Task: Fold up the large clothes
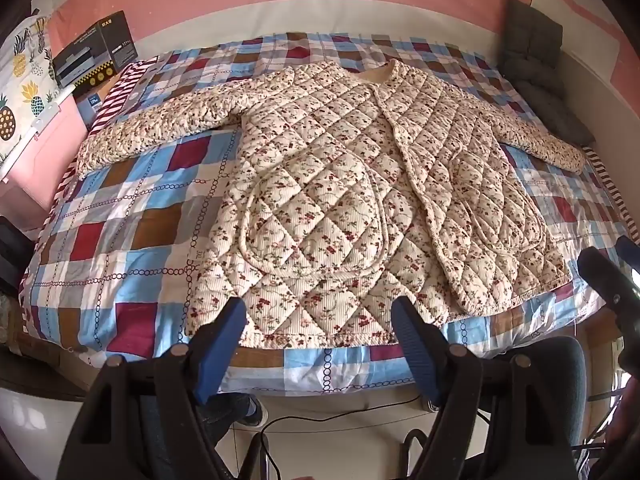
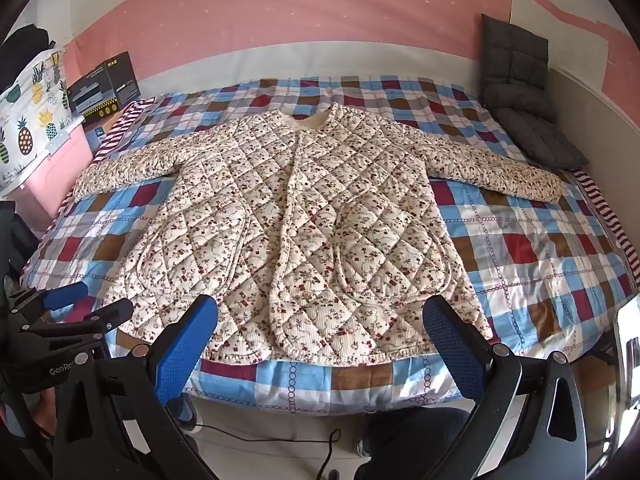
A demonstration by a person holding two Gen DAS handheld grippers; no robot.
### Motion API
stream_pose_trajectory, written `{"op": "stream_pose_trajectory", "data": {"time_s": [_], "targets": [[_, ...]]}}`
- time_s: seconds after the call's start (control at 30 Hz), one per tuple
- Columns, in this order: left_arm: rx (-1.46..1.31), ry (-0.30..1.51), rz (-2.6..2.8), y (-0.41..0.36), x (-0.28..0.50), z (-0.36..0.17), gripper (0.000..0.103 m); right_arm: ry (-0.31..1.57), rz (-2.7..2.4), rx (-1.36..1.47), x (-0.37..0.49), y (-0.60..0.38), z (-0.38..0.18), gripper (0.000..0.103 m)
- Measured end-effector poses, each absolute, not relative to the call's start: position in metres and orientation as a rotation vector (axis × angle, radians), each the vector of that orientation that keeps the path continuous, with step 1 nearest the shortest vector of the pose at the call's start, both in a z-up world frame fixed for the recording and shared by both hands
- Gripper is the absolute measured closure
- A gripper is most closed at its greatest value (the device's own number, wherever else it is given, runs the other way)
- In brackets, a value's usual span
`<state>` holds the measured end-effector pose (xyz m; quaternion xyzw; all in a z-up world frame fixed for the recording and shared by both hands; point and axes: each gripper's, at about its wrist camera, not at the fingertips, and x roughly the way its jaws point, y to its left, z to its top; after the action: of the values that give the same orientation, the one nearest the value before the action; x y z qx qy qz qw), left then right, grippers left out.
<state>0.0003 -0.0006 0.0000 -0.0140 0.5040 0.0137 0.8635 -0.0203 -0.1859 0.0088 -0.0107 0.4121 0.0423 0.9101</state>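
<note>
jacket (image 1: 340, 184) on bed (image 1: 120, 208), cushions (image 1: 536, 64) behind

Quilted, ribbed floral cloth on jacket (image 1: 340, 184); smooth printed cotton on checked sheet (image 1: 132, 216); textured blue rubbery pads (image 2: 188, 344) on matt black plastic; glossy cardboard box (image 1: 96, 50) upper left.

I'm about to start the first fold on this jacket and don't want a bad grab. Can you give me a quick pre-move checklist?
1. Floral quilted jacket lies flat, front up: ok.
2. Both sleeves spread out sideways: ok.
3. Left gripper open, empty: ok.
4. Right gripper open, empty: ok.
5. Hem reachable at the near edge of the checked bedspread: ok.
6. Front closure fastened: cannot tell.
</note>
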Motion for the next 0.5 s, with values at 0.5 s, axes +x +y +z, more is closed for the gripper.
{"op": "stream_pose_trajectory", "data": {"time_s": [0.5], "targets": [[-0.036, 1.058, 0.025, 0.0058, 0.0008, -0.0008, 0.026, 0.848, 0.089, -0.021, -0.0207, -0.1858, 0.0084, 0.001]]}}
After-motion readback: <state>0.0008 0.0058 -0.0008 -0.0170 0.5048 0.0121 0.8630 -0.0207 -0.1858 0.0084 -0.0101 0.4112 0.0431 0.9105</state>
